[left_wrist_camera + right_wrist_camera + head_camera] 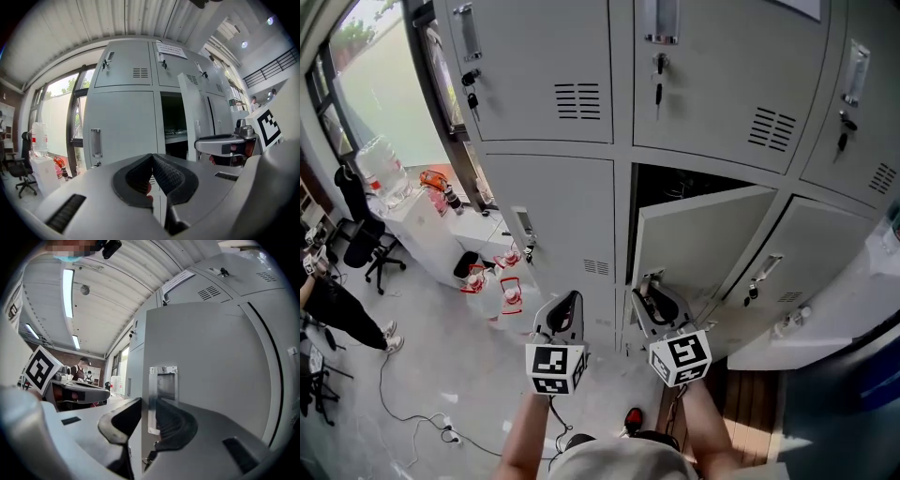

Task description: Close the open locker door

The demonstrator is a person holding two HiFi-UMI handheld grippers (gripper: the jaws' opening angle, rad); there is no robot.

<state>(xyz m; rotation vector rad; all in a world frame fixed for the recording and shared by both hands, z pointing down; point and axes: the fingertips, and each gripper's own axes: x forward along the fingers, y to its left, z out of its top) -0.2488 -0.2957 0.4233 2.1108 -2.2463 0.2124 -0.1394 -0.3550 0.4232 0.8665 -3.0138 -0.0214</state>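
The grey locker bank fills the head view, and one lower-row door (703, 239) stands ajar over its dark compartment (675, 187). My right gripper (654, 286) is at that door's free left edge. In the right gripper view its jaws (149, 411) straddle the door's edge (211, 371) at the metal handle plate (163, 380), with a pad against each side. My left gripper (567, 305) hovers to the left in front of a closed door, touching nothing. Its pads (152, 157) meet with nothing between them. The open door (190, 117) also shows edge-on in the left gripper view.
A water dispenser with a bottle (380, 173) and an office chair (366, 248) stand at the left by the window. Several small bottles (508, 291) sit on the floor near the lockers. Cables (412, 412) trail across the floor, and a person (337, 309) is at the far left.
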